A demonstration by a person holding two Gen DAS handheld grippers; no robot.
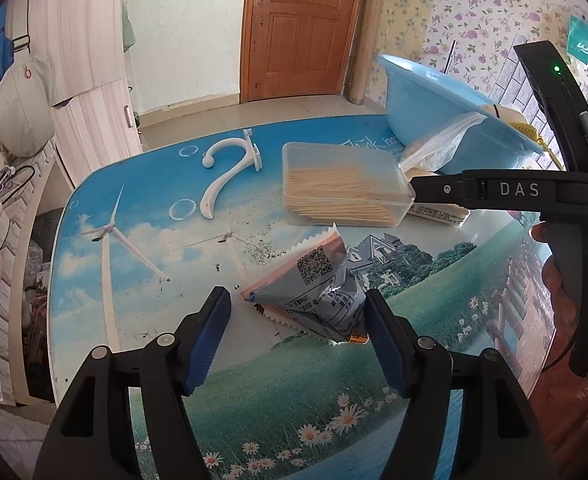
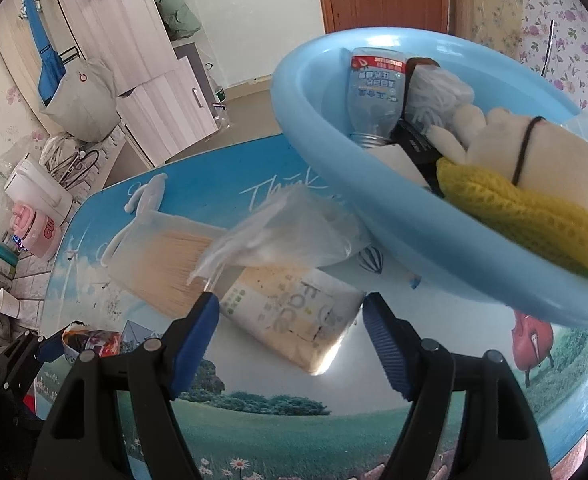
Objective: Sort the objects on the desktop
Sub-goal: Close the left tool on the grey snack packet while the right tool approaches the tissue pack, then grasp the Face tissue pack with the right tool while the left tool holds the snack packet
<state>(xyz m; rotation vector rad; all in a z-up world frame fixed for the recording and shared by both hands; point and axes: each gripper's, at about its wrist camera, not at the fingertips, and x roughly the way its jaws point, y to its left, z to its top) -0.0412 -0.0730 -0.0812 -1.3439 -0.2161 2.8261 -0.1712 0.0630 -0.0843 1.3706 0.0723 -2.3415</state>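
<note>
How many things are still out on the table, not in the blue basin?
5: white hook at the far side, toothpick box, tissue pack and clear bag by the blue basin, snack packet nearest the left gripper. Others may be hidden.

Hidden and cut-off items, both wrist views

We note the tissue pack largely hidden behind the toothpick box and the right gripper in the left view; the basin runs off the right edge in the right view, its bottle label too blurred to read; the snack packet is partly hidden behind the left gripper.
</note>
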